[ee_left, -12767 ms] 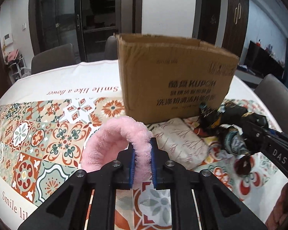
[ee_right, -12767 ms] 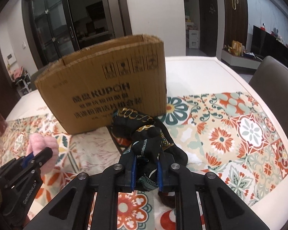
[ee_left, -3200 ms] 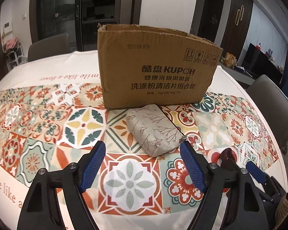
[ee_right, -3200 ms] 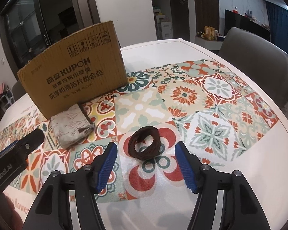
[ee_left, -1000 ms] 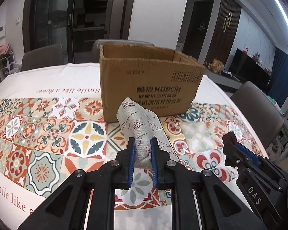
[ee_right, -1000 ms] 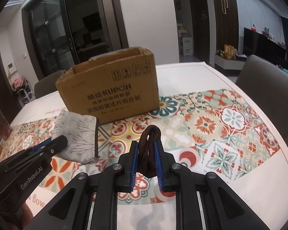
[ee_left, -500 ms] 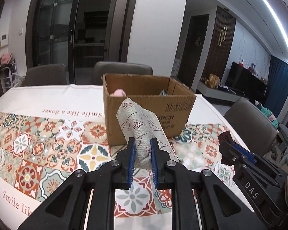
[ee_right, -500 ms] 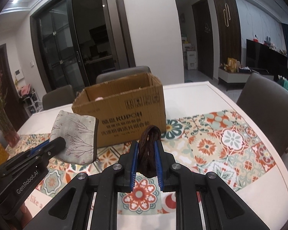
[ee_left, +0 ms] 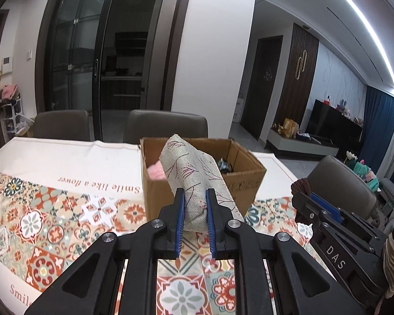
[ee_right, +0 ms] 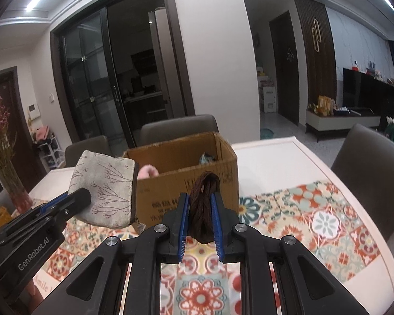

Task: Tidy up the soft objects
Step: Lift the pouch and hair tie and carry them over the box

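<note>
My left gripper (ee_left: pixel 194 207) is shut on a grey fabric pouch (ee_left: pixel 194 176) with a twig print and holds it raised in front of the open cardboard box (ee_left: pixel 249 181). The pouch also shows in the right wrist view (ee_right: pixel 105 183). My right gripper (ee_right: pixel 200 210) is shut on a coiled brown cord (ee_right: pixel 203 204), held above the table before the box (ee_right: pixel 223 168). Inside the box lie a pink fluffy item (ee_left: pixel 156 171) and a dark patterned cloth (ee_left: pixel 224 165).
The table has a patterned tile cloth (ee_left: pixel 39 223) with white borders. Grey chairs stand behind the box (ee_left: pixel 165 126) and at the right (ee_right: pixel 373 157). A vase of dried flowers (ee_right: pixel 2 157) stands at the far left.
Both grippers have risen with their loads and come nearer the box, so its open top and contents now show. Both grips are unchanged.
</note>
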Demonstrator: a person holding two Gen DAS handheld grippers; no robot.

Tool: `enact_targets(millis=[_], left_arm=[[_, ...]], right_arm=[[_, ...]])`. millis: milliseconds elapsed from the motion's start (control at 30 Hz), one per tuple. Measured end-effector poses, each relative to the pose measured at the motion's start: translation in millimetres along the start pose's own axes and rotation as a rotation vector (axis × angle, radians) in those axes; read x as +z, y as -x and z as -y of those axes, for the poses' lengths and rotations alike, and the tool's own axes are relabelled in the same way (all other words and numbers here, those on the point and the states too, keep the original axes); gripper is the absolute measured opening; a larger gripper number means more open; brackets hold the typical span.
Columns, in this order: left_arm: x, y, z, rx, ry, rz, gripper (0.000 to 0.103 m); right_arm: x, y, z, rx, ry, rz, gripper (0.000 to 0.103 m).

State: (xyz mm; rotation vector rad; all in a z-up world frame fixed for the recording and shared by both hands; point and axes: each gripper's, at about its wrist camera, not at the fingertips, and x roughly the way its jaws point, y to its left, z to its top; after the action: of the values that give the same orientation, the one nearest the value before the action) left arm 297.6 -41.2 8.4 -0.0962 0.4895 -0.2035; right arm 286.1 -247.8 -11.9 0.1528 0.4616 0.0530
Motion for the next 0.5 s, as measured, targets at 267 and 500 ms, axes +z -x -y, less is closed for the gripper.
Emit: enact_targets(millis=[267, 500], left_arm=[[27, -12, 0, 0.017, -0.029, 0.05, 0.017], [52, -30, 0, 0.018, -0.038, 0.074, 0.016]], right_arm=[[29, -18, -4, 0.024, 0.024, 0.033, 0.019], [53, -45, -7, 0.05, 0.036, 0.03, 0.019]])
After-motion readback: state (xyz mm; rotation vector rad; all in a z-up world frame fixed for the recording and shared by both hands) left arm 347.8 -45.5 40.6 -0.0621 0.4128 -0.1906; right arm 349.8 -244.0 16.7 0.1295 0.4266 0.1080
